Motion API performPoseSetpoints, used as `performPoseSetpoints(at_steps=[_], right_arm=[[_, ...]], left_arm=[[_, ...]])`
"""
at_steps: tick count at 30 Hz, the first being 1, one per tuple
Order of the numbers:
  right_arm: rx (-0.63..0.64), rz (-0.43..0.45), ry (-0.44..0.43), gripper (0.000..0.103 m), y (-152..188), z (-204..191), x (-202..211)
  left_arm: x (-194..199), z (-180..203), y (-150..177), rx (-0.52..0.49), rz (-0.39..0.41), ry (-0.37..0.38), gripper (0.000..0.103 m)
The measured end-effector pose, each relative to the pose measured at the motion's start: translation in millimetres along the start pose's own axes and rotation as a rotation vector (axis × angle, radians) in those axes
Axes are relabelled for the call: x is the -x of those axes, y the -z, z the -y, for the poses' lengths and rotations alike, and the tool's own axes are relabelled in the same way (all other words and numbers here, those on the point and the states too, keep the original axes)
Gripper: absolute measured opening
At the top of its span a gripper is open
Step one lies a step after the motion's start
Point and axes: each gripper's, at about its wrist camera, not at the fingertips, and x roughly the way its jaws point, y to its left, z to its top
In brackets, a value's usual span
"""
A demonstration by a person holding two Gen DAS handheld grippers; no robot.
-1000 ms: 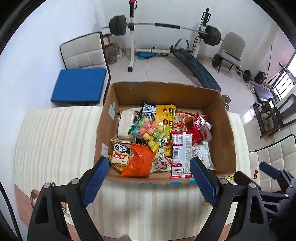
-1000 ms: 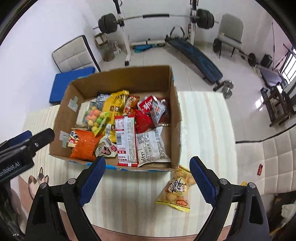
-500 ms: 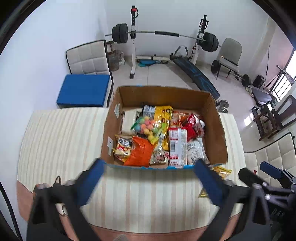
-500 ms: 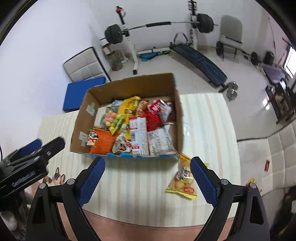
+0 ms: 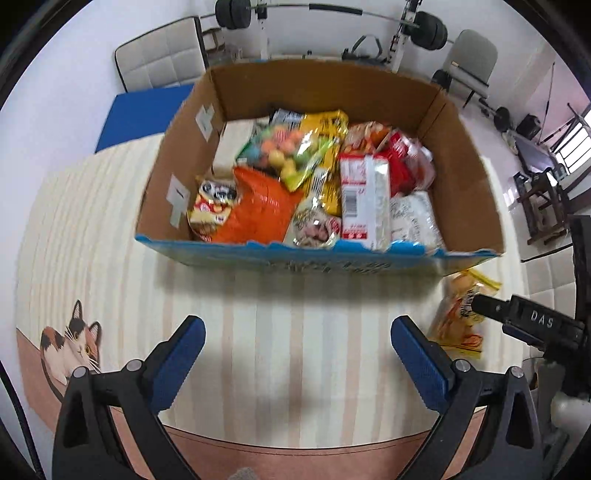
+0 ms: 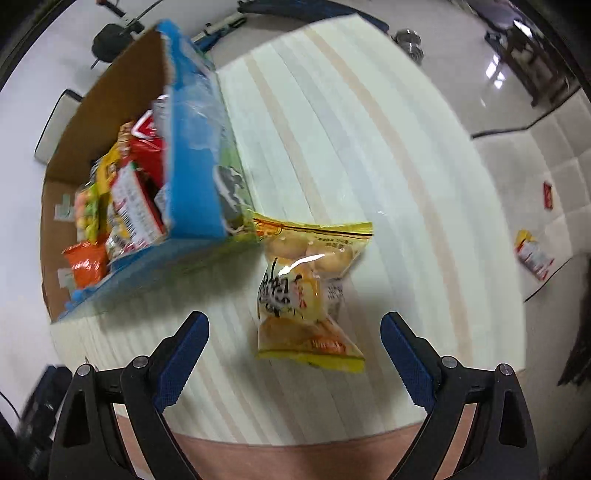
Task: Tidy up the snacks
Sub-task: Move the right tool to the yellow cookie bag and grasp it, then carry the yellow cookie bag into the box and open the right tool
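A cardboard box (image 5: 177, 155) with a blue front rim stands on the striped tablecloth and holds several snack packs. It also shows at the left of the right wrist view (image 6: 192, 162). A yellow snack bag (image 6: 306, 291) lies flat on the cloth just right of the box's front corner; it also shows in the left wrist view (image 5: 461, 314). My right gripper (image 6: 293, 350) is open and empty, low over the cloth, with the yellow bag just ahead between its fingers. My left gripper (image 5: 295, 358) is open and empty in front of the box.
The tablecloth (image 5: 92, 236) has a cat picture (image 5: 70, 350) at its front left edge. A red and yellow snack pack (image 6: 533, 254) lies on the padded seat to the right, off the table. Gym equipment (image 5: 332, 22) and a chair stand behind.
Both grippers have dropped lower towards the table. The right gripper has swung right and closed in on the yellow bag. The box now looks larger in the left view.
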Motion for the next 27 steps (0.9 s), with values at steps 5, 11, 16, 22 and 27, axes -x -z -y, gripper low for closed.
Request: performPoseSetpoints(at_steps=[5,11,16,22,27], right_arm=[[0.011,-0.019,0.014,0.096,-4,-6,-25],[0.050,-0.033,0.081,0.072,-4,-14,-45],[0.096,-0.002,0.105,0.046,6,-12,-41],[0.142,-0.011,0.072,0.042,37,-6,-33],[0.167,-0.014,0.009,0.041,68,-3,-18]], left_arm=[[-13,-4,0,0.005,-0.025,-0.012,0.103],[-23,-6,-1,0.001,-0.037,-0.028,0.103],[-24,-7,1,0.000,-0.042,-0.020,0.103],[-24,-6,10,0.009,-0.061,0.003,0.103],[-20,-5,21,0.008,-0.067,0.014,0.103]])
